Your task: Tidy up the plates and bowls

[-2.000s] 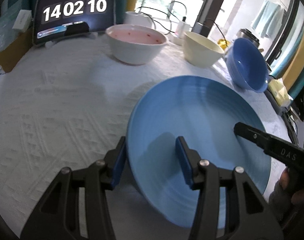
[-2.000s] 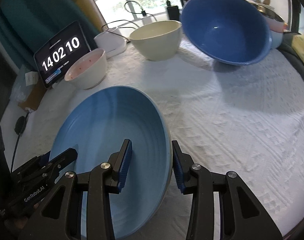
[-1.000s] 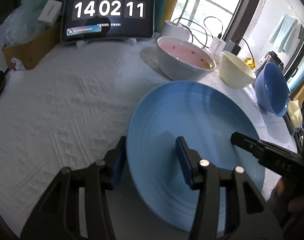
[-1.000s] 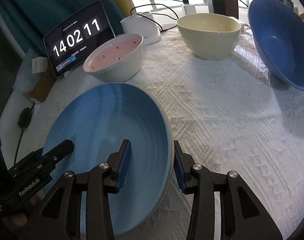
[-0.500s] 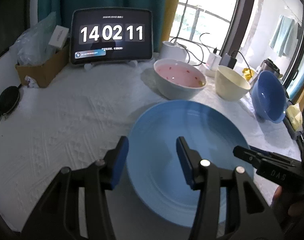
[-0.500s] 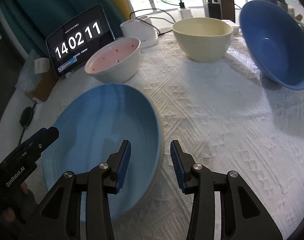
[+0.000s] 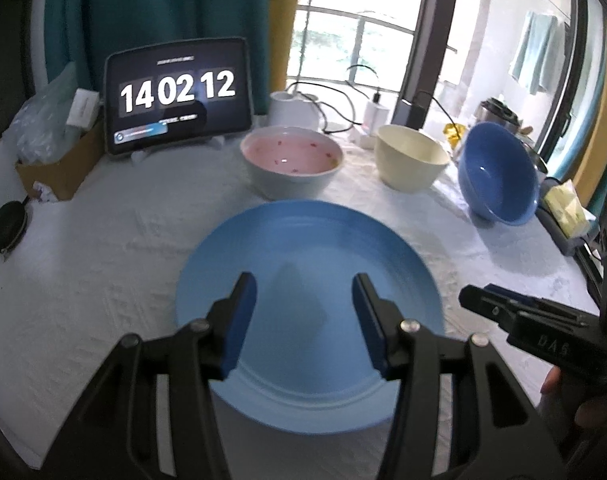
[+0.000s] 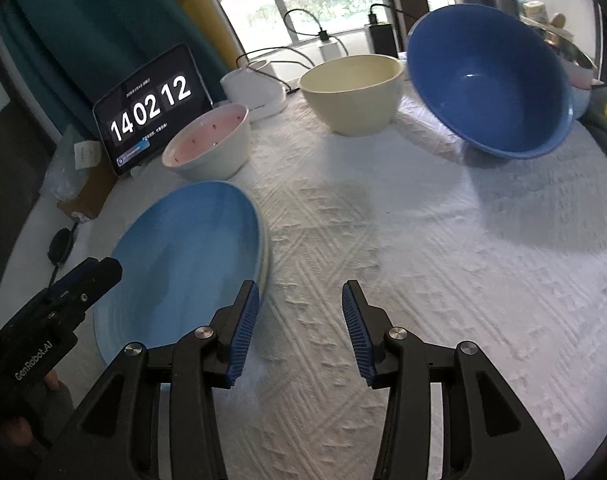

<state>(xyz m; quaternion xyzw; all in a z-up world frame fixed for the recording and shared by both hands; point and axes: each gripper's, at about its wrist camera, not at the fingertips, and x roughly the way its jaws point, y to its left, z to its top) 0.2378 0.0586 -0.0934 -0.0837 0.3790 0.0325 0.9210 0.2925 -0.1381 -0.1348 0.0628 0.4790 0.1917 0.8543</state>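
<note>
Plate point(image 7: 309, 264), light blue and flat on the white textured cloth point(image 8: 403, 240) that covers the table, lies toward the near left part of the table, with nothing on it. Left gripper point(image 7: 303, 320) hangs above the plate's near half, its blue-padded jaws spread and empty, touching nothing. Right gripper point(image 8: 299, 328) sits just off the plate's right rim, over bare cloth, jaws likewise apart with nothing between them.

Toward the far edge stand three bowls in a row: a white bowl with a pink inside point(image 7: 291, 162) just beyond the plate, a cream bowl point(image 7: 409, 162) beside it, and a dark blue bowl point(image 7: 497, 178) tipped on its side nearest the right edge. A tablet point(image 7: 179, 94) showing clock digits is propped at the far left corner.
</note>
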